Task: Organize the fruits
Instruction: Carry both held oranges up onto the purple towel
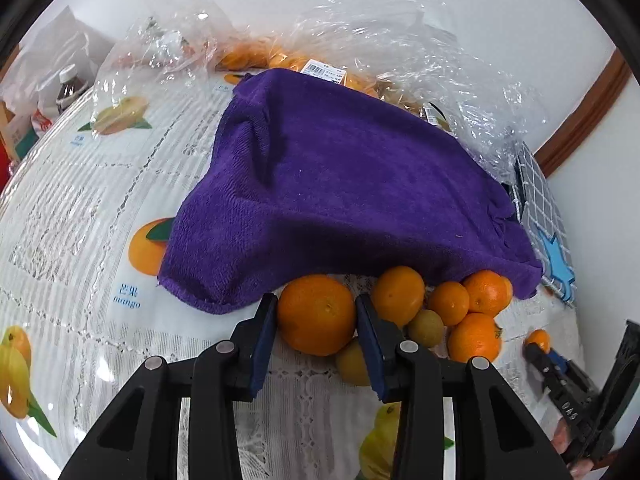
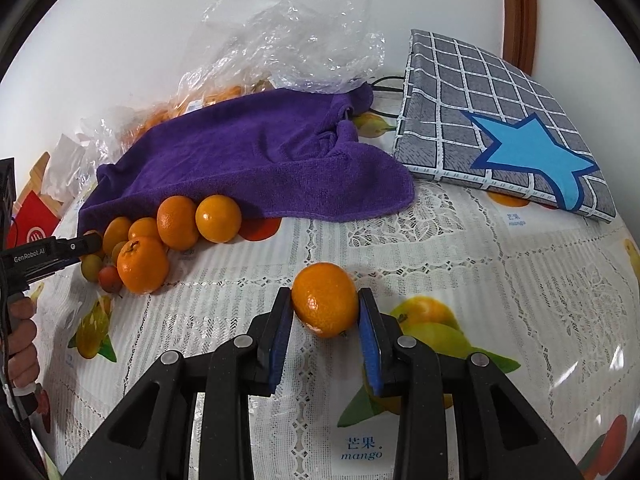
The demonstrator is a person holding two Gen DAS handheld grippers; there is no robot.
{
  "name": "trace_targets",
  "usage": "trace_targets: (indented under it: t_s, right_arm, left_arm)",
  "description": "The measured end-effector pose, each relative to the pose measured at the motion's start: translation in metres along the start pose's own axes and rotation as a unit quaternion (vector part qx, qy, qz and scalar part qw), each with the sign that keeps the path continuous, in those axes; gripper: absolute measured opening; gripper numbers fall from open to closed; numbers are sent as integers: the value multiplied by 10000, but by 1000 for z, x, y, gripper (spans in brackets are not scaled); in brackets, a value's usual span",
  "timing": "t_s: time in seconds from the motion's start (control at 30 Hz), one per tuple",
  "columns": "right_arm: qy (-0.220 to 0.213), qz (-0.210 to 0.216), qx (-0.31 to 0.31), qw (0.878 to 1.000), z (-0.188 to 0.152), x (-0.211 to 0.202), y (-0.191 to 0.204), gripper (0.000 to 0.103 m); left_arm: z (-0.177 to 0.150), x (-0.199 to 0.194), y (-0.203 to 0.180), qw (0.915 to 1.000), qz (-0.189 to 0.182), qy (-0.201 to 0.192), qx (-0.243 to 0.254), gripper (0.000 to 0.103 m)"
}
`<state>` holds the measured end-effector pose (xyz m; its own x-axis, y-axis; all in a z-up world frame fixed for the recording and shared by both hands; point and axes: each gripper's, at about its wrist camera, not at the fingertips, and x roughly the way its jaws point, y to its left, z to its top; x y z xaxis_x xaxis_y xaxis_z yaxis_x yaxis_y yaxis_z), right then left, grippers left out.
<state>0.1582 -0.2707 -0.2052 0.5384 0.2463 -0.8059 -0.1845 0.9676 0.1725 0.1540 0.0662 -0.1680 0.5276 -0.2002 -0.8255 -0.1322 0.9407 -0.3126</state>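
A: How many oranges are sitting in the pile [image 2: 168, 236] by the purple towel [image 2: 256, 160]?

B: Five showing, plus small greenish fruits [image 1: 425, 327]. The left gripper [image 1: 316, 314] is clamping the nearest orange [image 1: 316, 314]; the right gripper [image 2: 325, 308] is clamping a sixth orange [image 2: 325, 300]. Far off, a clear bag [image 1: 304, 65] is holding more.
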Motion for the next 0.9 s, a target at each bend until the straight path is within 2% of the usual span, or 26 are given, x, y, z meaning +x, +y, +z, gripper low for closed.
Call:
trace_targets:
  t_s: [0.37, 0.57, 0.63, 0.9]
  right_arm:
    - [-123, 154, -154, 9997, -2, -5, 4, 32]
    - [-237, 78, -303, 9992, -2, -11, 15, 32]
    - [-229, 240, -240, 9992, 4, -13, 19, 32]
    - [-538, 450, -513, 9962, 50, -31, 41, 32]
  left_arm:
    - [-6, -44, 5, 9997, 119, -200, -99, 38]
    - [-2, -63, 3, 9993, 159, -310, -136, 38]
    - [3, -70, 3, 9989, 128, -430, -139, 37]
    - [43, -86, -5, 9963, 139, -837, -132, 38]
